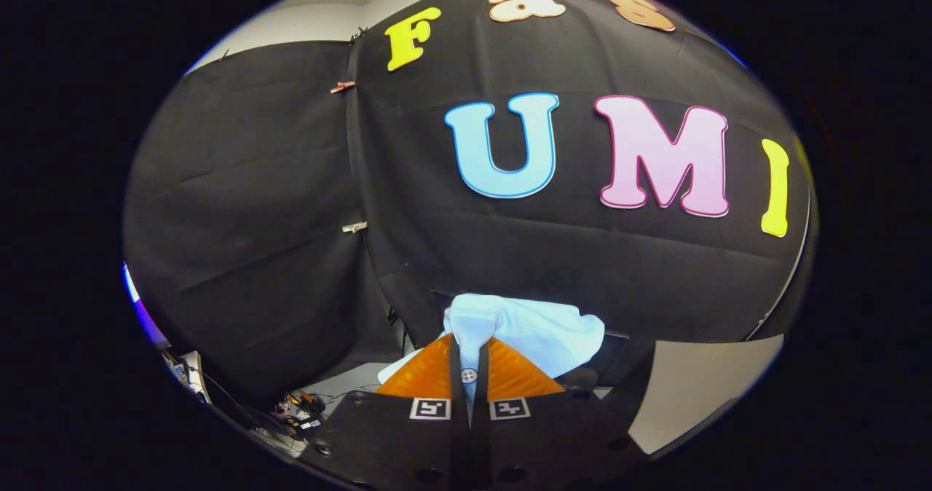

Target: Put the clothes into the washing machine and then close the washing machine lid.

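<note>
While the gripper (470,374) is closing both fingers on a fold of the pale blue shirt (531,331), it is holding it high, probably for carrying to the washing machine.

Black cloth wall (277,207) hung in two panels, meeting at a seam left of centre. Clips (342,87) pin the seam. Pale wall (306,21) above the cloth, upper left. Tangled cables (295,407) and small parts, lower left. Light surface (699,382), lower right.
</note>
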`<state>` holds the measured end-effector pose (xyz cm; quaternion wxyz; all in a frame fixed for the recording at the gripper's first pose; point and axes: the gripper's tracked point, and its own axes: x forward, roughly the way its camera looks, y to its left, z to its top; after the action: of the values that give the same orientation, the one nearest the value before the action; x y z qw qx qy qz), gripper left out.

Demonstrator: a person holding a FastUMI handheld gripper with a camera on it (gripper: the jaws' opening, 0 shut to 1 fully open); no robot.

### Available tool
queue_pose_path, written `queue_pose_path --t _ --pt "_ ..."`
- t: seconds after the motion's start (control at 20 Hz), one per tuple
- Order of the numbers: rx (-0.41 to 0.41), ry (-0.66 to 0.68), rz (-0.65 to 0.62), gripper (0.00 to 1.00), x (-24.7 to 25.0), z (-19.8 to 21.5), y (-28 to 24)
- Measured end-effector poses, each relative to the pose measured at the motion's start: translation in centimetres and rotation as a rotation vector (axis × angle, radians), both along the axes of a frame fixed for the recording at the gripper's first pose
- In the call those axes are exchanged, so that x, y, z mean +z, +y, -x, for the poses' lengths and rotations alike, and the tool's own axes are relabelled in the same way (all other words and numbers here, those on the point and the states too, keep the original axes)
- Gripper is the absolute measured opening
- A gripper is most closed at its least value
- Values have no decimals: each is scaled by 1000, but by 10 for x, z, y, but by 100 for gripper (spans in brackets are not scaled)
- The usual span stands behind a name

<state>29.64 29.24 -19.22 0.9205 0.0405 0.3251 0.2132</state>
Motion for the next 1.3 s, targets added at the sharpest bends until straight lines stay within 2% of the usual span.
queue_pose_path --t 0.7,0.9,0.95,1.2,1.3 --pt "-42 214 111 5 -153 -1 6" --pt "-52 267 133 9 -179 4 5" --pt "-57 279 134 16 -183 6 4" --pt "-64 308 150 16 -200 6 3" --pt "-65 285 141 44 -188 5 4"
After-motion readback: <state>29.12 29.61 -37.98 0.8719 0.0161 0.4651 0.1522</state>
